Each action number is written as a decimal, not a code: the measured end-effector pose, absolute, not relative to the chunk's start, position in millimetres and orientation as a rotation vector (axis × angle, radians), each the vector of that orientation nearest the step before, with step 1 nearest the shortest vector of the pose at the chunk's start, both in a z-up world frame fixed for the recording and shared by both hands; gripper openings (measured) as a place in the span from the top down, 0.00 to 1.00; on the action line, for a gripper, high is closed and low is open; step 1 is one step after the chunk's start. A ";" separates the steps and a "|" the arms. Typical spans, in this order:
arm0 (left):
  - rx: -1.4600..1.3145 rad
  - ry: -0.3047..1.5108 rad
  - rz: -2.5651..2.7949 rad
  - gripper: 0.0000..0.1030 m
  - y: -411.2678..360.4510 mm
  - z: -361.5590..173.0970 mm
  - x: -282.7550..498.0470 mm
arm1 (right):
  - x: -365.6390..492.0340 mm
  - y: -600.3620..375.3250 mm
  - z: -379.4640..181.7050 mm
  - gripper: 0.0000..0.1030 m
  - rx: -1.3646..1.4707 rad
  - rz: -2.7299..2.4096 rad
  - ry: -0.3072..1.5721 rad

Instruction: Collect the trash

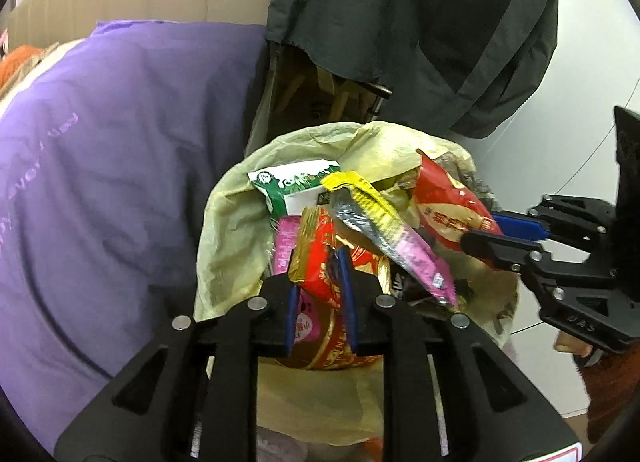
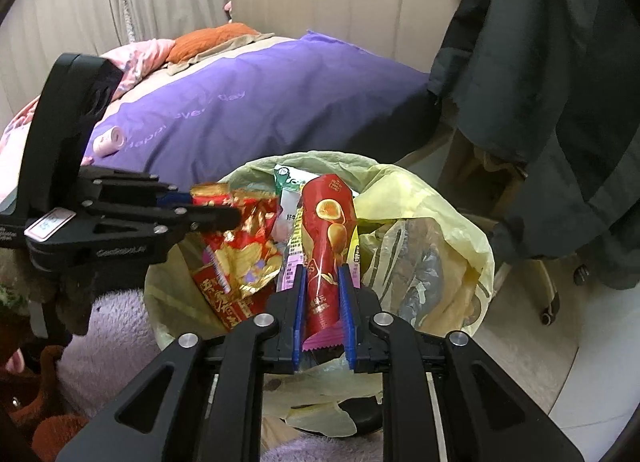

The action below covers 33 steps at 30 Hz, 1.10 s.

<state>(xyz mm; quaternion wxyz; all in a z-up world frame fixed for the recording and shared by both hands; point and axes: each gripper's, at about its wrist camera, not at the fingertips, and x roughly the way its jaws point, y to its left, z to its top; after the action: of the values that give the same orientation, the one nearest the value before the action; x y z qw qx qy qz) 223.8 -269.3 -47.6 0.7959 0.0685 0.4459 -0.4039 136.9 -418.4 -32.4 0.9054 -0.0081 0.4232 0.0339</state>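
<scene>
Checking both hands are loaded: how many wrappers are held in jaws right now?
2. A red-gold wrapper in the left gripper; a red chip wrapper in the right gripper, both over the bin.

Ahead of you a purple duvet (image 2: 256,110) covers the bed, with a small pink roll (image 2: 109,141) lying on it; a dark green jacket (image 2: 552,94) hangs at your right.

- Purple quilt (image 2: 256,110): pale lettering "Happy every day", partly creased.
- Left gripper (image 2: 236,216), at nine o'clock in the right wrist view: "GenRobot.AI" embossed on its side.
- Snack wrappers: Chinese print, too small to read.
</scene>
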 end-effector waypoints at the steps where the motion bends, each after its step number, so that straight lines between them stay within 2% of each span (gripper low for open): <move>1: 0.143 0.955 -0.872 0.76 -266.7 -47.4 221.9 | 136.9 -417.8 -32.7 0.76 -0.019 0.061 0.871; 3: 0.140 0.946 -0.870 0.68 -263.5 -47.3 219.8 | 137.3 -417.4 -33.7 0.68 -0.019 0.051 0.869; 5: 0.120 0.943 -0.866 0.64 -258.4 -46.4 219.7 | 137.2 -417.1 -35.1 0.68 -0.014 0.045 0.867; 7: 0.092 0.942 -0.858 0.53 -252.4 -44.9 220.6 | 135.8 -416.2 -35.9 0.67 -0.016 0.033 0.863; 10: 0.057 0.930 -0.834 0.38 -242.7 -42.0 221.4 | 132.5 -416.1 -35.1 0.58 -0.009 0.020 0.850; 18: 0.015 0.848 -0.700 0.31 -210.4 -20.6 203.3 | 115.9 -416.1 -19.7 0.56 0.080 0.012 0.775; 33: 0.067 0.654 -0.387 0.31 -76.8 46.1 59.1 | 14.3 -316.6 28.3 0.56 0.120 0.084 0.595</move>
<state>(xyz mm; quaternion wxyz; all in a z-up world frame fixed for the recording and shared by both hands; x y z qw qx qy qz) 59.1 -76.8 46.1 0.9282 0.0328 0.3190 -0.1888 14.3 -316.6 28.3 0.9535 0.0592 0.2928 0.0411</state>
